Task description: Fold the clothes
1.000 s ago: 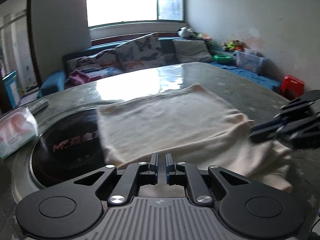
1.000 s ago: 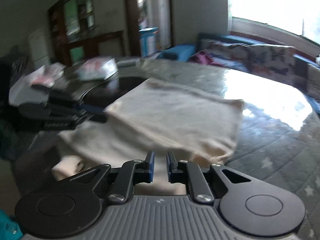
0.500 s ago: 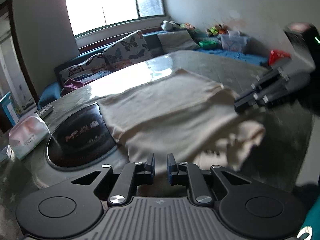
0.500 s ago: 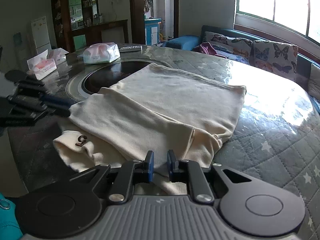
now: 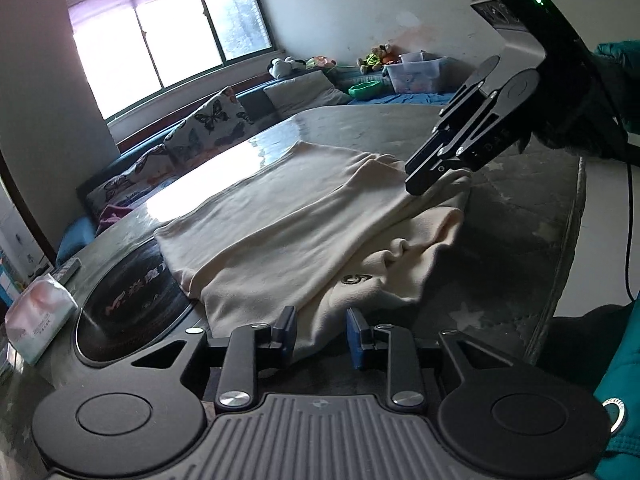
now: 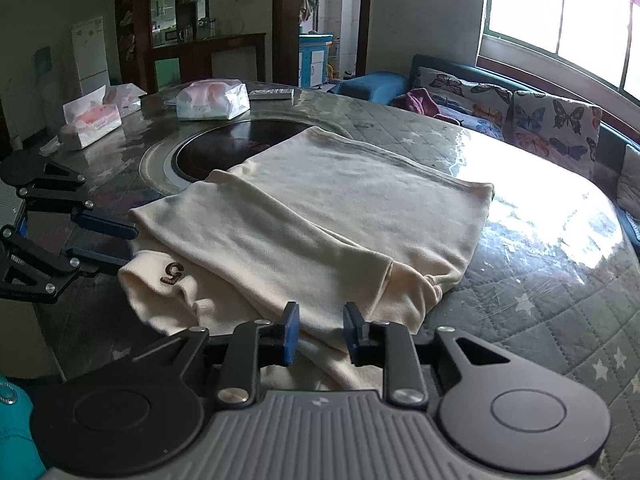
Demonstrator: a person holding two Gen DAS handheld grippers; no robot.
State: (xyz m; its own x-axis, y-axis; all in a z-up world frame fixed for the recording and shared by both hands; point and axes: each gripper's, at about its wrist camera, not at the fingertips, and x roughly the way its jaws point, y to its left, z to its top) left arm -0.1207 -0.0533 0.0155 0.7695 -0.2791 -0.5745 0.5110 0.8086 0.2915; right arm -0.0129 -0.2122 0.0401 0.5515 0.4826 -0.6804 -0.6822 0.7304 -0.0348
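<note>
Release after a fold: left tongs (image 5: pixel 321 333) and right tongs (image 6: pixel 320 328) opening, nothing gripped (cream garment (image 6: pixel 320 216) on surface (image 6: pixel 540 300)). Next, judging: regrip an edge for another fold.

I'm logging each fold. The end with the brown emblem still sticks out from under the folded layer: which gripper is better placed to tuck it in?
Left, probably. The left gripper sits right before the emblem end of the cream garment, jaws opening. The right gripper faces the opposite side.

Bare quilted table (image 6: pixel 540 312) right of garment (image 6: pixel 320 216), tissue packs (image 6: pixel 212 100) far side
</note>
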